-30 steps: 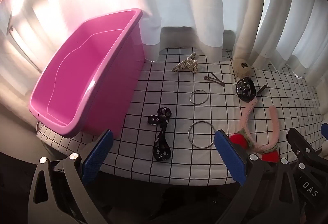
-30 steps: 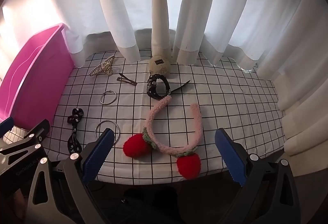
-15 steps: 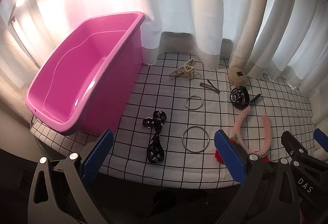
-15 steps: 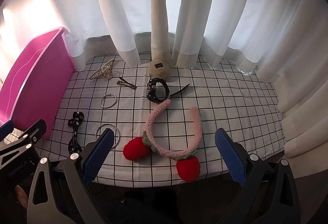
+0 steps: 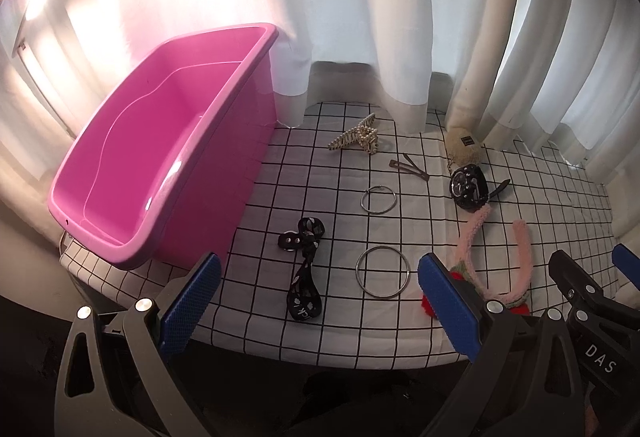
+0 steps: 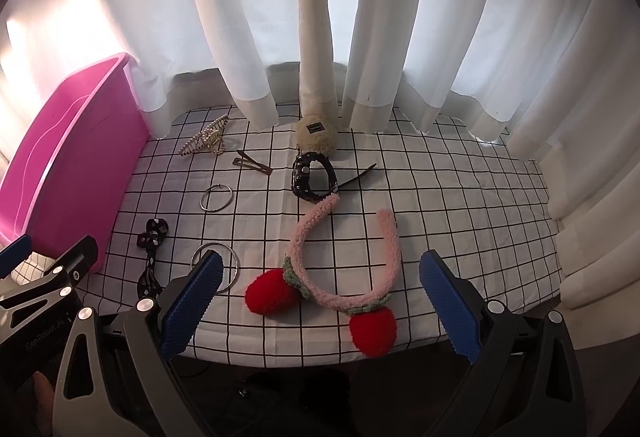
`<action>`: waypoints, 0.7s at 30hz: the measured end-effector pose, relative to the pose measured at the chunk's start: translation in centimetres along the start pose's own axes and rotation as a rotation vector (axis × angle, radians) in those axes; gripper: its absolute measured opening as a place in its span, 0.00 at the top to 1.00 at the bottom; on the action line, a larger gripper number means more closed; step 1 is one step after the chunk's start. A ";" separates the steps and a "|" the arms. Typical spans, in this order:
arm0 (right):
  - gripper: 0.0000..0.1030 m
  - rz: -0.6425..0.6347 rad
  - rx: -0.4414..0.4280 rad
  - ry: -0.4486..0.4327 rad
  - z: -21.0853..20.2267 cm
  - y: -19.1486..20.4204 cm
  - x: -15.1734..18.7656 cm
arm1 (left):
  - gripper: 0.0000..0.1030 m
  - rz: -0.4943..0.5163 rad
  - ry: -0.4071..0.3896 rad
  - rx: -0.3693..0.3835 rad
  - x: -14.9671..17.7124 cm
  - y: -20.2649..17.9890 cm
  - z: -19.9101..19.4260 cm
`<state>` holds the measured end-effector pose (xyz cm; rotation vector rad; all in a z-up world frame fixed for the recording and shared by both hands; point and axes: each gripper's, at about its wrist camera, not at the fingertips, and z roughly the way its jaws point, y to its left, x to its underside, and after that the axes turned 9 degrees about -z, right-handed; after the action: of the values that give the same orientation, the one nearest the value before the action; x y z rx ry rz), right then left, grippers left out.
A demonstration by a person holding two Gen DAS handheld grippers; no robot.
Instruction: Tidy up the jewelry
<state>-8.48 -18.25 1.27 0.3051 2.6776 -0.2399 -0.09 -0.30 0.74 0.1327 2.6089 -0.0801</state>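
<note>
Pink tub (image 5: 168, 165), empty inside, sits at 9 o'clock on the grid-pattern cloth (image 6: 440, 205), its right wall just beside the clutter. Jewelry is spread flat on the cloth: pearl claw clip (image 5: 358, 138) at 12, brown snap clip (image 5: 408, 168) just right of it, small steel ring (image 5: 378, 199) at centre, large steel ring (image 5: 383, 277) nearer the front edge, black patterned hair tie (image 5: 304, 273) at 7. Black studded bracelet (image 6: 310, 177) lies in front of a cream fuzzy pompom (image 6: 316, 133), touching one tip of the pink fuzzy headband (image 6: 340, 257), whose two red pompoms lie by the front edge. White curtains (image 6: 360, 17) close off the back and right. The cloth at 3 o'clock is bare. Left gripper (image 5: 316, 301) hovers at the front edge over the hair tie and large ring, jaws wide apart, holding nothing. Right gripper (image 6: 320, 301) hovers over the headband, jaws wide, holding nothing.
</note>
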 end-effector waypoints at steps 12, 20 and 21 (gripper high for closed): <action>0.09 0.001 -0.007 0.000 0.2 0.1 -0.1 | 0.06 -0.020 0.016 0.001 0.0 0.4 0.4; 0.09 0.004 -0.013 0.005 0.4 0.1 -0.1 | 0.06 -0.031 -0.005 -0.020 -0.1 0.7 0.1; 0.09 0.004 -0.014 0.005 0.4 0.1 -0.1 | 0.06 -0.030 -0.010 -0.023 0.0 0.7 0.1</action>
<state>-8.21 -18.25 0.92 0.3067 2.6825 -0.2201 0.04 0.40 0.66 0.0847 2.6009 -0.0613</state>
